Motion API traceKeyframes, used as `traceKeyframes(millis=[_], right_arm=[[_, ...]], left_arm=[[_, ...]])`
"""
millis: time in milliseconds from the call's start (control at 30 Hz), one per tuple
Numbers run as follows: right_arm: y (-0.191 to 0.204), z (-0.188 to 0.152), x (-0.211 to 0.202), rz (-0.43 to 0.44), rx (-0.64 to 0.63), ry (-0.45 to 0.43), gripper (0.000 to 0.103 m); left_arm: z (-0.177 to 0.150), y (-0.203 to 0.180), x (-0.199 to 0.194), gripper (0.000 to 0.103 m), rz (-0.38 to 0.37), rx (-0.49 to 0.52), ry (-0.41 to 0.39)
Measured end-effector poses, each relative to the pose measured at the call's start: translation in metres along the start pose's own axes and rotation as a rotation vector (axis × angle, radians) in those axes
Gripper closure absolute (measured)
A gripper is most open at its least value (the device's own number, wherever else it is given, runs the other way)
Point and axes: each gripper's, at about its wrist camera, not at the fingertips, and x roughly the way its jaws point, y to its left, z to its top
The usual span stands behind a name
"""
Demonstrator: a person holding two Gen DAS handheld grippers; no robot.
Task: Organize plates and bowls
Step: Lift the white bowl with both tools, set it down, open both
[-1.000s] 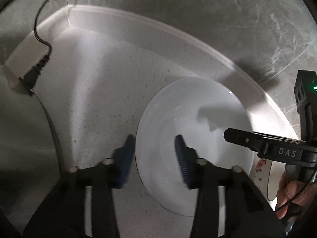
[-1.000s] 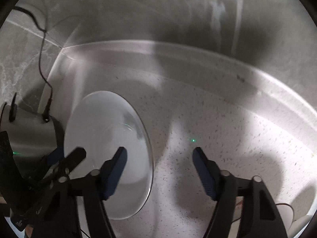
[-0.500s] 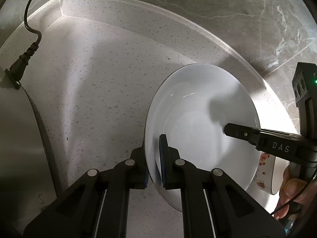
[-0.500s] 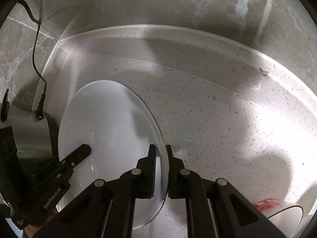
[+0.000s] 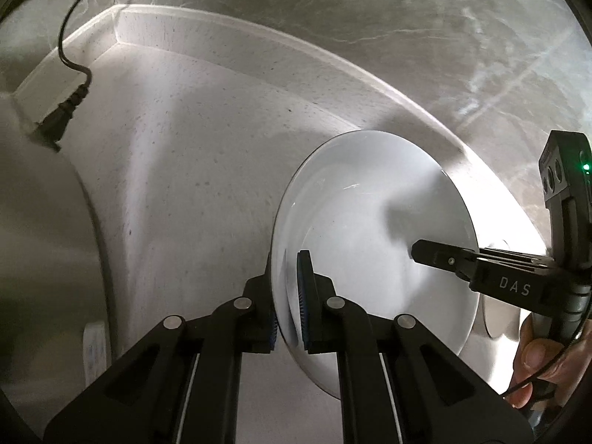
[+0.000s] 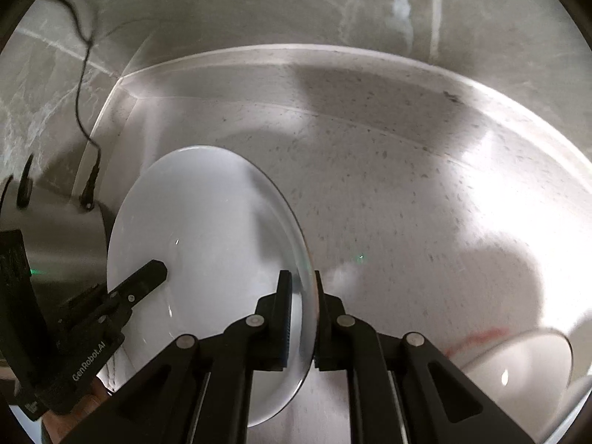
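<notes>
You are clamping the round white ceramic plate [image 5: 373,255] with both tools at once. Your left gripper [image 5: 288,296] is closing almost fully on the plate's near left rim, one blue-padded finger behind the rim and one on its face, with only the thickness of the rim between them. Your right gripper [image 6: 300,318] is pinching the opposite rim the same way — its jaws are nearly together, with the plate's edge [image 6: 207,255] between them. The plate is being held tilted on edge above the pale speckled stone countertop [image 5: 192,170], not lying flat on it.

Compared with half a second ago, both grips are staying clamped on the same rims, and the plate is sitting a little farther from the marble-patterned back wall [image 5: 370,18] in both wrist views. A second ago, both grippers were wide open around the rims.

The right tool's body is showing the letters "DAS" in the left wrist view, and the left tool's body is reading "GenRobot.AI" in the right wrist view. A white bowl with red markings [image 6: 518,362] is lying near the lower right, and a black power cord [image 5: 70,85] is plugging into the brushed metal appliance [image 5: 40,244] at the left.
</notes>
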Motion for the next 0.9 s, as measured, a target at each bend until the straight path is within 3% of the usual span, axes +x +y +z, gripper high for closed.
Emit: traceKeyframes(millis=[200, 400, 667, 900], right_arm=[[0.009, -0.045, -0.03, -0.003, -0.03, -0.031, 0.092], [0.025, -0.104, -0.045, -0.035, -0.079, -0.053, 0.092], [0.033, -0.177, -0.032, -0.084, -0.107, -0.025, 0.092], [0.026, -0.213, -0.026, -0.093, -0.079, -0.016, 0.092]], left_arm=[[-0.041, -0.011, -0.036, 0.096, -0.017, 0.033, -0.016], [-0.106, -0.009, -0.064, 0.096, -0.027, 0.043, 0.001], [-0.182, -0.003, -0.051, 0.095, -0.022, 0.033, 0.066], [-0.21, 0.003, -0.043, 0.095, -0.026, 0.041, 0.097]])
